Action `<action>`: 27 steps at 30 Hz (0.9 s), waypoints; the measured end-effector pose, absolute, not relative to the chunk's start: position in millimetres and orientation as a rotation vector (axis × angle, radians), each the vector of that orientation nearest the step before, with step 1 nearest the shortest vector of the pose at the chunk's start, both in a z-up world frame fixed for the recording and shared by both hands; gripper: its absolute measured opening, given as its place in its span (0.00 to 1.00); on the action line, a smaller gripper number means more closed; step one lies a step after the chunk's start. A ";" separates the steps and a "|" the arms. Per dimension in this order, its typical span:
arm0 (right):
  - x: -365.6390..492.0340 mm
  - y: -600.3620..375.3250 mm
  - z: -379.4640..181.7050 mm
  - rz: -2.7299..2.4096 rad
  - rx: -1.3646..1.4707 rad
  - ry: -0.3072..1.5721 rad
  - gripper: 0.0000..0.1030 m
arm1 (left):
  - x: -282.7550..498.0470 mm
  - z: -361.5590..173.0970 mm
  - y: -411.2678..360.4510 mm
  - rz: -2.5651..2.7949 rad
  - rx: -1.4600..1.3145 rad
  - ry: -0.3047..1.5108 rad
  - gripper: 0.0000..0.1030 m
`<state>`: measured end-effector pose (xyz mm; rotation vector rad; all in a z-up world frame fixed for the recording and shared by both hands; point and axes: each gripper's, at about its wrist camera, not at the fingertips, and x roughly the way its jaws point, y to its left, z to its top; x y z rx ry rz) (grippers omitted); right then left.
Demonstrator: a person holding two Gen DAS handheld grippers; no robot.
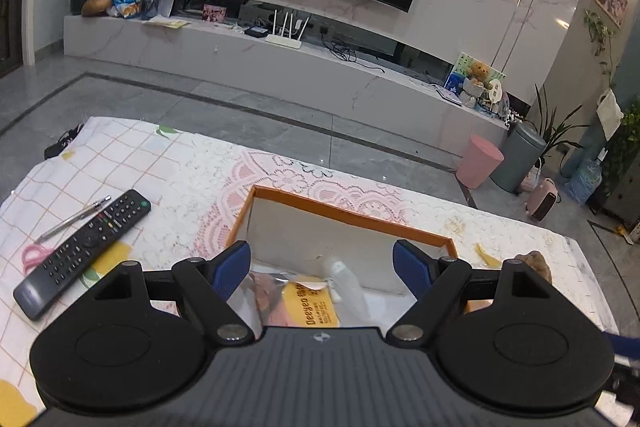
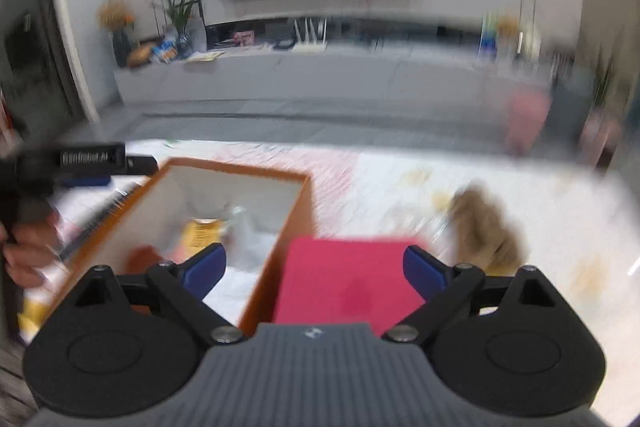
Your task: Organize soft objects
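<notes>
An orange-rimmed cardboard box [image 1: 348, 213] stands on the table; it also shows in the right wrist view [image 2: 236, 169]. Inside lie a yellow packet [image 1: 316, 303], a white soft item [image 1: 348, 283] and clear wrapping. My left gripper [image 1: 322, 267] is open and empty above the box's near side. My right gripper [image 2: 314, 267] is open and empty, above the box's right wall and a pink flat item [image 2: 352, 279]. A brown plush toy [image 2: 484, 227] lies on the table right of the pink item; its edge shows in the left wrist view [image 1: 534, 263]. The right wrist view is motion-blurred.
A black remote [image 1: 84, 251], a pen [image 1: 74, 217] and pink scissors [image 1: 32, 255] lie on the chequered tablecloth [image 1: 132, 163] left of the box. The left gripper's body and the hand on it [image 2: 28, 247] show at the left of the right wrist view.
</notes>
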<state>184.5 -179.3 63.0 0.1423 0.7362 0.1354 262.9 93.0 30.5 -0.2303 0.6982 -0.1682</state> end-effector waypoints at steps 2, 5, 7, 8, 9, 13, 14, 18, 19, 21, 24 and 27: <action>191.9 -198.7 56.9 0.130 0.262 0.763 0.91 | 259.8 31.6 90.5 -0.174 -0.189 0.687 0.92; 194.2 -215.3 57.4 0.102 0.292 0.745 0.91 | 257.2 35.0 91.0 -0.128 -0.151 0.659 0.92; 191.6 -225.5 61.1 0.061 0.256 0.727 0.91 | 256.5 38.8 93.7 -0.098 -0.165 0.647 0.92; 188.7 -230.1 63.7 0.038 0.237 0.712 0.91 | 256.4 39.8 94.3 -0.097 -0.169 0.641 0.92; 183.3 -237.4 64.5 0.018 0.219 0.697 0.91 | 255.8 40.9 94.6 -0.099 -0.169 0.634 0.92; 171.6 -267.5 59.1 -0.099 0.118 0.672 0.91 | 252.3 43.5 88.5 -0.109 -0.122 0.632 0.92; 168.1 -275.3 58.2 -0.153 0.096 0.666 0.91 | 249.5 45.5 87.5 -0.108 -0.108 0.625 0.92; 160.2 -298.2 54.1 -0.294 0.038 0.671 0.91 | 237.3 57.1 87.3 -0.091 -0.111 0.599 0.92; 158.6 -301.4 56.1 -0.318 0.031 0.660 0.91 | 233.5 60.9 86.3 -0.105 -0.118 0.594 0.92; 158.1 -309.5 60.6 -0.323 0.042 0.632 0.92 | 228.4 65.2 79.9 -0.134 -0.113 0.588 0.92; 160.4 -318.1 60.8 -0.268 0.076 0.614 0.93 | 222.5 72.3 54.4 -0.141 -0.063 0.587 0.92; 163.5 -324.9 54.4 -0.247 0.075 0.628 0.93 | 212.2 77.0 24.7 -0.140 0.008 0.556 0.92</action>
